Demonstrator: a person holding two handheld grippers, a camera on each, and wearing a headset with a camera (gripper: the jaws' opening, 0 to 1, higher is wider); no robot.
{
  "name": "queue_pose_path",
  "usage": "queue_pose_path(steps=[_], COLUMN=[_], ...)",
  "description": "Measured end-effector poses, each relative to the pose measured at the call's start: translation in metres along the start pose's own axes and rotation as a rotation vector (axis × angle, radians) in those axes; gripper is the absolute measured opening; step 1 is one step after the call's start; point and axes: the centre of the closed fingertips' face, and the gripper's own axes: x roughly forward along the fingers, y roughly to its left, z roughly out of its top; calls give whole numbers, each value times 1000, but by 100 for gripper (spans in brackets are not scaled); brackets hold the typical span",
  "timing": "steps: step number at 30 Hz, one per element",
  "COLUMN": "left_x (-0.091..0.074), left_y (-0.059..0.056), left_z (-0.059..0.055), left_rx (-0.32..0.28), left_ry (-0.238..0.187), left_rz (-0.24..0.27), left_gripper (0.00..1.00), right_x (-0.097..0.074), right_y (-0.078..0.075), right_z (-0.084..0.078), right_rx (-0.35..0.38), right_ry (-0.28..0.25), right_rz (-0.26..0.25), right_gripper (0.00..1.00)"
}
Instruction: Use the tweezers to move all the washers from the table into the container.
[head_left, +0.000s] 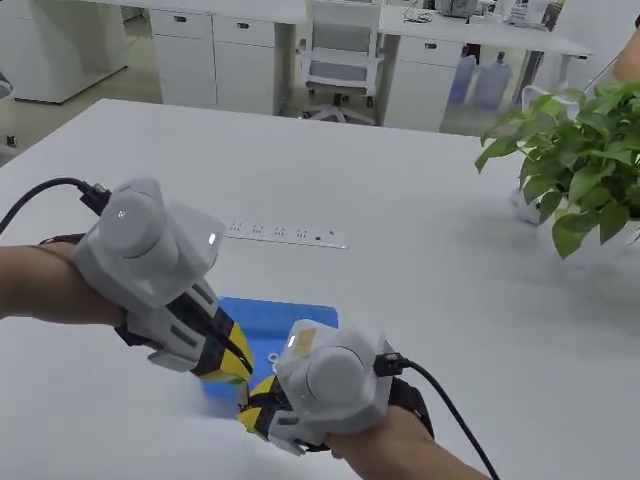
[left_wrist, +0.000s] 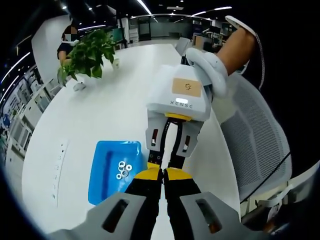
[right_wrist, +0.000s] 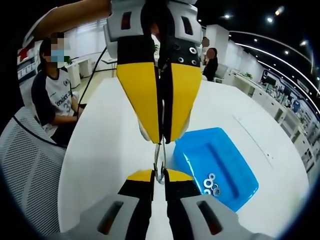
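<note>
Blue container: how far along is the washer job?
Done: several washers already lie in the blue container. In hand: the tweezers are pinched by both the left hand-held gripper and the right hand-held gripper, beside the container. Left: I cannot tell whether any washers are still on the table.

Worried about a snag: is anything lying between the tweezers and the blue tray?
Nothing visible does. In the right gripper view the tweezers are clamped by the left gripper and the right gripper, and only bare table lies between them and the blue tray beside them, where washers already sit.
</note>
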Motion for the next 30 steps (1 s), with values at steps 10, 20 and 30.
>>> queue_pose_path(steps=[10,20,30], left_x=[-13,-13,-7], left_y=[15,38,59], left_z=[16,23,18], left_rx=[32,58,58], left_ry=[-5,-4,0], left_rz=[30,54,68], left_gripper=[5,6,6], right_x=[-11,-13,-4], right_y=[-21,-47,-67], right_z=[16,18,15], right_rx=[-10,-14,3], right_ry=[-16,-33,-56], right_rz=[-33,-65,-69], right_gripper=[10,10,10])
